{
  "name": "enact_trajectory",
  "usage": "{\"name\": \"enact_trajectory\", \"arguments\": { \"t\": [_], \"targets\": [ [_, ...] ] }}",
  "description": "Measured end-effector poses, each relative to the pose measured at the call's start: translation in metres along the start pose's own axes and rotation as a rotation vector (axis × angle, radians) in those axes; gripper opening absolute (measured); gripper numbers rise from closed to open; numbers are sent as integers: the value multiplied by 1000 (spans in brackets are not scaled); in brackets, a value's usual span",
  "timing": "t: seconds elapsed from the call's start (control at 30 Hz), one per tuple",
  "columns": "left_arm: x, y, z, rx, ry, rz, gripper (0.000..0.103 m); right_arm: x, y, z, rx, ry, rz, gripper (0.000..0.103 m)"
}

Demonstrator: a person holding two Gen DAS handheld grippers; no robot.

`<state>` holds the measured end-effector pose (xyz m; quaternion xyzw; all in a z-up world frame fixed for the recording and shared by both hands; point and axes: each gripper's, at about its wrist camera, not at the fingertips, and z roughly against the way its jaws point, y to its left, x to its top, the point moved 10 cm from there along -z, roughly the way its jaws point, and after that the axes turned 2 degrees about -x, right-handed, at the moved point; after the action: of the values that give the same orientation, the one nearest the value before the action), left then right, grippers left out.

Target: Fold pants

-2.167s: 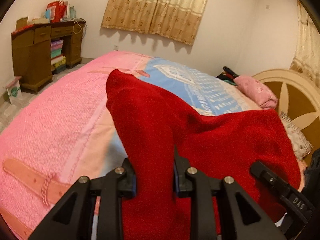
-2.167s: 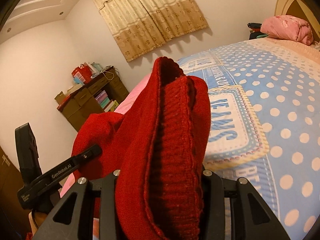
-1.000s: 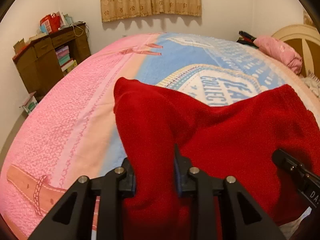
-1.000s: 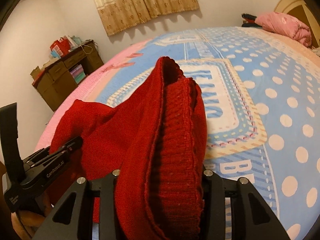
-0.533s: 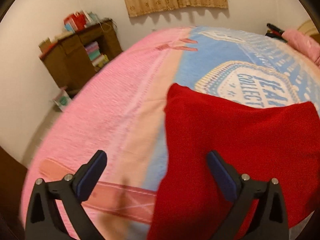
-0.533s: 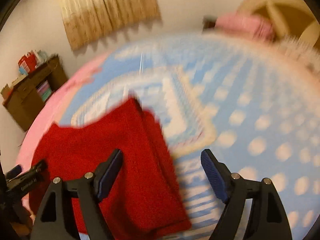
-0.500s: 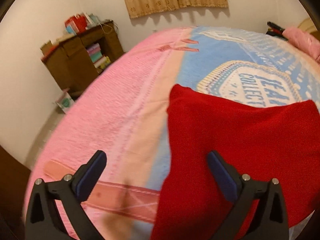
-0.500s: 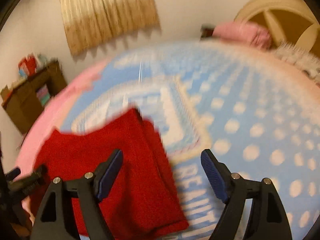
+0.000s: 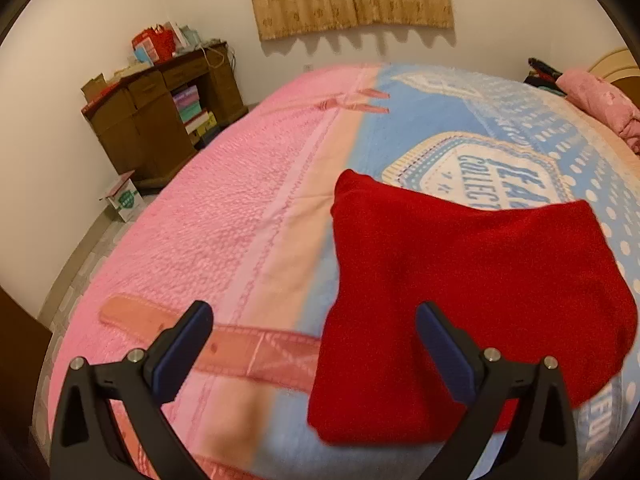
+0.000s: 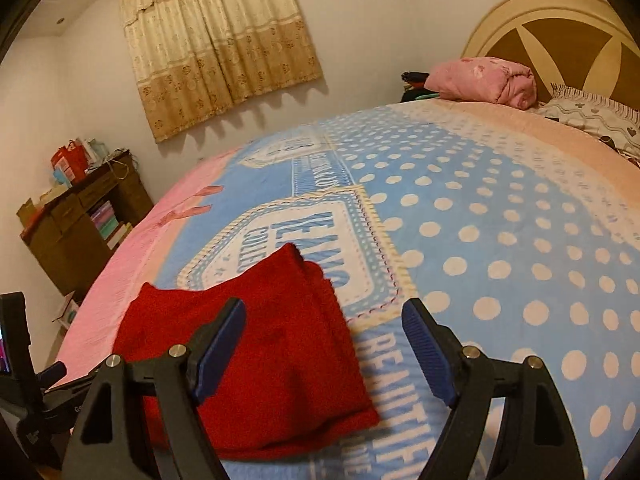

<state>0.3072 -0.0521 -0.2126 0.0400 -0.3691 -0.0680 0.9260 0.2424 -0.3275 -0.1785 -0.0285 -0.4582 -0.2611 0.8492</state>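
Lying folded on the bedspread (image 9: 248,216), red pants (image 9: 460,280) below both spread, empty hand-held grippers, left (image 9: 312,340) and right (image 10: 322,340).

Left gripper (image 9: 312,344) and right gripper (image 10: 322,340): jaws spread, empty.

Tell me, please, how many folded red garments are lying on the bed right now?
1. The red pants lie folded on the blanket near the bed's foot, overlapping the printed label; more clothing could sit out of view.

Desk-top clutter (image 9: 160,42) — perhaps bags — indistinct.
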Motion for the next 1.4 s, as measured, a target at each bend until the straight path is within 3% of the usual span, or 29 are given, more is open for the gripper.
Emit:
{"name": "enact_trajectory", "arguments": {
  "t": [0.2,0.37,0.57,0.77,0.97,1.17,1.3,1.4],
  "targets": [
    [-39,6,30,-58,23,28,103,-30,-13,38,-13,26,52,81],
    [-76,7,51,-68,43,-12,103,-63,-36,66,-33,82,32,81],
    [-92,9,98,-105,-53,-2,103,-93,-47,98,-18,114,0,81],
    [-106,14,132,-121,-110,5,103,-111,-37,131,1,93,80,81],
    [-139,13,137,-156,-4,24,103,-131,-32,151,15,118,113,81],
    [-171,3,146,-162,115,-26,103,-139,-25,174,30,115,147,81],
    [-178,5,157,-171,141,-26,103,-133,-26,189,35,104,148,81],
    [-161,12,176,-179,100,-14,103,-121,-24,203,48,79,143,81]
  ]
}}
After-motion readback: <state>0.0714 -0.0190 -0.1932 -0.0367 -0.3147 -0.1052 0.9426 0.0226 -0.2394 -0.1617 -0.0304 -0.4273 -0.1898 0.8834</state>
